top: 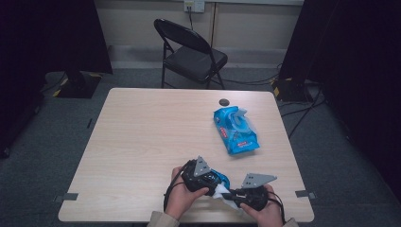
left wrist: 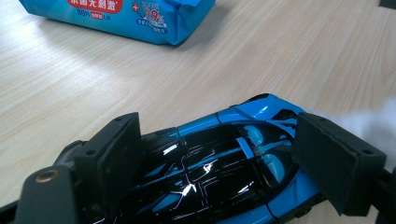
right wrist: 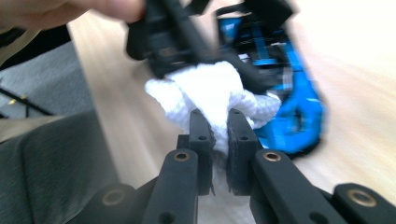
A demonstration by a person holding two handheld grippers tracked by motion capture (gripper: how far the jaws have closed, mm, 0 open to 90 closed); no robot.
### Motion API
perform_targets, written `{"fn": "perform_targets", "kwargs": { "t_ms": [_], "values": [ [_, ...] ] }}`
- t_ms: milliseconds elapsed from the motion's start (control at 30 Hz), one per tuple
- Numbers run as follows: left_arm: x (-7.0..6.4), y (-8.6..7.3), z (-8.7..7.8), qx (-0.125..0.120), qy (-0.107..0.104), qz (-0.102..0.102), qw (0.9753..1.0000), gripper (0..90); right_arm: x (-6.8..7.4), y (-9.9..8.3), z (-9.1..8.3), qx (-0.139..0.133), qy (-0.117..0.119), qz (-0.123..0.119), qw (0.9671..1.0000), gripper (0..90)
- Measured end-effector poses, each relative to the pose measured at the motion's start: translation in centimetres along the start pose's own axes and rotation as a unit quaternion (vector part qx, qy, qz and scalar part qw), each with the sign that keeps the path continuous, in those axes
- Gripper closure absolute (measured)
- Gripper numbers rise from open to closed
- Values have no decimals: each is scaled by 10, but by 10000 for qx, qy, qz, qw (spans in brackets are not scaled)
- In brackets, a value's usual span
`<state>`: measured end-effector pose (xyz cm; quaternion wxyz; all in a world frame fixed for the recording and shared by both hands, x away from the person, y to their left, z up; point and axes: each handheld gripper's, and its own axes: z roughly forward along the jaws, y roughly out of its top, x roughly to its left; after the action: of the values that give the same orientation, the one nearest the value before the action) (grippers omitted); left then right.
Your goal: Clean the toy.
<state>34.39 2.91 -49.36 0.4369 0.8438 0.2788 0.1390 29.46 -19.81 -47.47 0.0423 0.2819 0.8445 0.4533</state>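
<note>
A blue and black toy car (left wrist: 219, 163) is clamped between the pads of my left gripper (left wrist: 219, 158), low over the table's near edge (top: 208, 177). My right gripper (right wrist: 219, 126) is shut on a crumpled white wipe (right wrist: 210, 91), and the wipe presses against the car's blue body (right wrist: 299, 107). In the high view the right gripper (top: 231, 195) sits just right of the left one, with the white wipe (top: 222, 193) between them. The part of the car under the wipe is hidden.
A blue pack of wet wipes (top: 235, 128) lies open at the table's right half, also at the top of the left gripper view (left wrist: 116, 16). A small dark round object (top: 223, 101) rests near the far edge. A black folding chair (top: 191, 49) stands beyond the table.
</note>
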Motion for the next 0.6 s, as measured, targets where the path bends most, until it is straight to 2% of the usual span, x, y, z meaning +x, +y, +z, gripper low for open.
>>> {"fn": "perform_targets", "kwargs": {
  "t_ms": [33,67,133,333,400,600],
  "values": [
    [0,0,0,0,0,0,10000,158,0,0,0,0,0,0,10000,836],
    [1,0,0,31,-15,12,10000,158,-8,1,-6,-104,-122,92,9998,835],
    [1,1,0,53,-15,36,10000,158,-14,2,-10,-180,-213,148,9995,835],
    [1,3,-3,90,-46,143,9998,171,-32,8,-17,-280,-516,161,9981,832],
    [1,5,-6,94,-11,227,9997,177,-37,10,-17,-256,-575,178,9979,831],
    [2,7,-19,84,15,238,9997,178,-51,19,-4,-238,-649,251,9973,827]
  ]
}}
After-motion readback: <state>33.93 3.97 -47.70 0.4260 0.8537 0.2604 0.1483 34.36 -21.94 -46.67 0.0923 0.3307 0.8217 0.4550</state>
